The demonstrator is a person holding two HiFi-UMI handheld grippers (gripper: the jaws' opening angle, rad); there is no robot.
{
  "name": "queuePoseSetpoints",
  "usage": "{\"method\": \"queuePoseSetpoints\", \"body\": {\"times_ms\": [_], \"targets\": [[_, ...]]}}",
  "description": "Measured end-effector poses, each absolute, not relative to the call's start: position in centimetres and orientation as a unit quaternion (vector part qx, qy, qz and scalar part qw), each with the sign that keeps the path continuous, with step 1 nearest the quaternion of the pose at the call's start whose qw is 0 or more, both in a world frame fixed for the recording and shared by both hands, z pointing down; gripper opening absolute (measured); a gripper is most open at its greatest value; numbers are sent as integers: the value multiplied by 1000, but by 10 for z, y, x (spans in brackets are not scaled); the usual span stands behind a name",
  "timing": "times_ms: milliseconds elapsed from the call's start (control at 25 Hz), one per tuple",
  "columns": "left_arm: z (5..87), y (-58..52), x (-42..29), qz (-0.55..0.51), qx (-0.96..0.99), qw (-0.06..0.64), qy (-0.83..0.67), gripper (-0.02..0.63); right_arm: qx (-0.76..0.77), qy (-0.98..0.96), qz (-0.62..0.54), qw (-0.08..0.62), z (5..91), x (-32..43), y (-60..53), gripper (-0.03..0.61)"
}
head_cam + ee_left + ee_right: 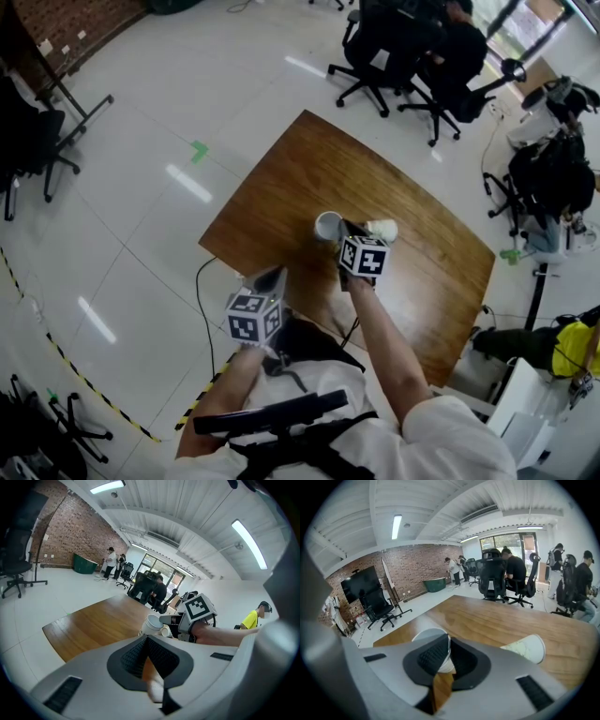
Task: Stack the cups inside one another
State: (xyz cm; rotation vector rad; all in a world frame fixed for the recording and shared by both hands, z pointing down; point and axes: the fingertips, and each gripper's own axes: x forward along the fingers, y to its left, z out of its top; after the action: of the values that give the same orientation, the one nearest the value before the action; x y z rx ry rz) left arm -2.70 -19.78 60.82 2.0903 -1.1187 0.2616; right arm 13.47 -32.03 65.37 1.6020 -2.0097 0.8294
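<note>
My left gripper hangs at the near-left edge of the table, its fingers drawn narrow with nothing between them. Mid-table, the right gripper pinches the wall of the upright cup. The tipped cup lies just to its right. I worry that this one-sided rim pinch could crumple the thin wall or let the cup swing and set the tipped cup rolling.

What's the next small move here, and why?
Probably lift the right gripper slightly. Its jaws already pinch the rim of the held cup, while the second cup lies on its side beside it on the table. The left gripper is shut and waits near the table's edge.
</note>
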Motion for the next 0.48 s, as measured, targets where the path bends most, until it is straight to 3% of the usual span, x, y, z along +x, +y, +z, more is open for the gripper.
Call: {"method": "queuePoseSetpoints", "body": {"times_ms": [480], "targets": [[612,-197,-19,105,812,372,-437,-11,578,-724,298,230,664,143,-324,61]]}}
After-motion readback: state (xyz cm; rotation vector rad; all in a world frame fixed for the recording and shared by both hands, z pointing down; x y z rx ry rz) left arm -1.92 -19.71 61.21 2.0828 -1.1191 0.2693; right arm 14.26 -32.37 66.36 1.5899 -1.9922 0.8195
